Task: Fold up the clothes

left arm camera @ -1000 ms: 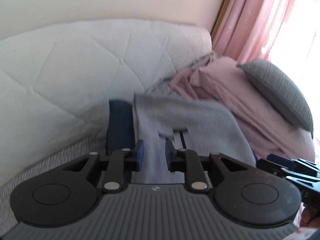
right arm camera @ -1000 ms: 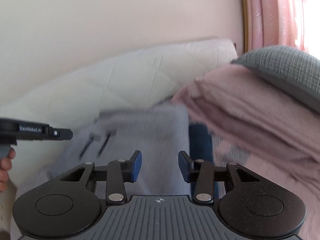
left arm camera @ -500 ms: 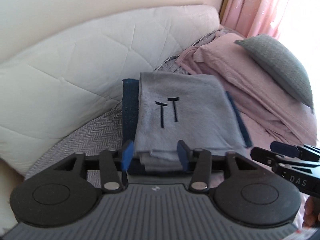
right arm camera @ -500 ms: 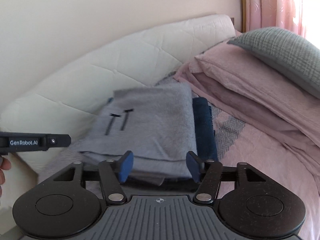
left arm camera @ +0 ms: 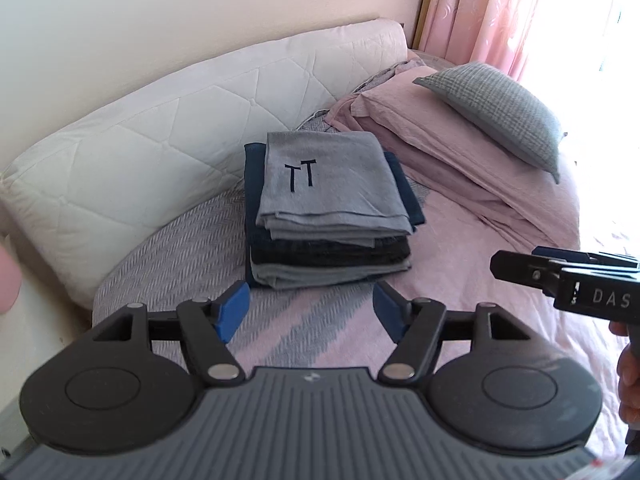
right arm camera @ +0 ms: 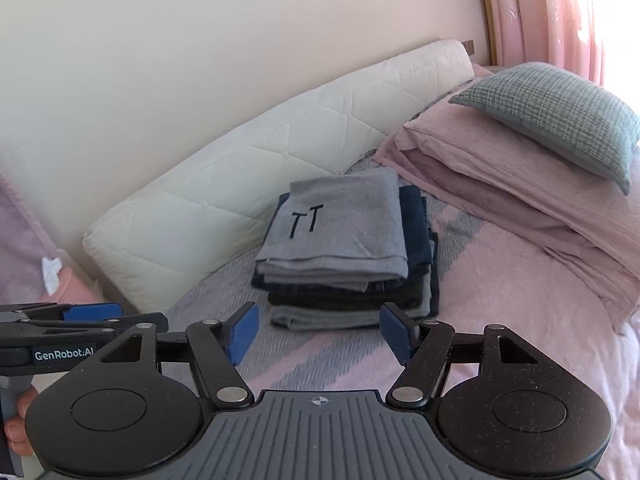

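Folded stack (left arm camera: 332, 216) sits between quilted bolster (left arm camera: 168, 148) and pink bedding (left arm camera: 444, 160).

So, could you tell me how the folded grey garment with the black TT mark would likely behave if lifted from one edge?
The folded grey garment with the black TT mark looks like soft knit, so it would probably droop and unfold. Its loose layered edges suggest layers could separate. It likely slides off the stack of folded clothes easily.

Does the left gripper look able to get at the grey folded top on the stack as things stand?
Probably yes: the left gripper is open, short of the stack, with only bare bedspread between; the grey folded top lies uncovered.
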`<state>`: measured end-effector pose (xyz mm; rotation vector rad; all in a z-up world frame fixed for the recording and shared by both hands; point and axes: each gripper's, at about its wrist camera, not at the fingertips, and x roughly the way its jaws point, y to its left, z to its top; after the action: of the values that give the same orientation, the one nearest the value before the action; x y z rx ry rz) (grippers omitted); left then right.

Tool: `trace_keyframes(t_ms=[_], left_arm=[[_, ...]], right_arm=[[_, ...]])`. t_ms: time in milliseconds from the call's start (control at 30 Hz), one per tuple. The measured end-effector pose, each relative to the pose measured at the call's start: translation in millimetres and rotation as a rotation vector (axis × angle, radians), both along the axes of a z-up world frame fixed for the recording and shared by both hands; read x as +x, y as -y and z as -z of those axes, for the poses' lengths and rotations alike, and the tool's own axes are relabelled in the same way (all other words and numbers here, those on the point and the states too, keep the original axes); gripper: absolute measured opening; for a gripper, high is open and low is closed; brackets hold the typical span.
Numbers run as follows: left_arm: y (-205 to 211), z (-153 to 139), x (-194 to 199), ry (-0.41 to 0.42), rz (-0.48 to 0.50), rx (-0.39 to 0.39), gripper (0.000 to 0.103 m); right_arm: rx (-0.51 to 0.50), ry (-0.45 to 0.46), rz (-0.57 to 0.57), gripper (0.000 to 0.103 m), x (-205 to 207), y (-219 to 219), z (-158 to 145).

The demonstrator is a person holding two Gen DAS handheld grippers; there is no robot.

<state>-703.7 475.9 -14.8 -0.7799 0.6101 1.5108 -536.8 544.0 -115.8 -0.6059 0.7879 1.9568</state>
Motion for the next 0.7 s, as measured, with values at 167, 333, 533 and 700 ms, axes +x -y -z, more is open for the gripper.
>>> trace_keyframes(t_ms=[167,333,533,700], left_arm=[[39.0,-12.2,12.4,-0.006,-0.005,0.023,0.067],[64.1,-17.4,21.3,-0.002,-0.012,0.036,0.067],[84.1,-20.5,28.5,0.002,-0.014,0.047,0.067],[91.4,-21.6,32.3,0.003,-0.014,0.054,0.067]], right_arm=[[0.000,0.005,-0.024,0.064,14.3,38.5,-13.6],[0.007,0.010,-0.049,0.064,22.2,66.1,-20.2],[0.013,0.012,-0.065,0.064,28.7,84.6,-24.0],[0.013,0.015,-0.072,0.064,30.9,88.3,-23.4]])
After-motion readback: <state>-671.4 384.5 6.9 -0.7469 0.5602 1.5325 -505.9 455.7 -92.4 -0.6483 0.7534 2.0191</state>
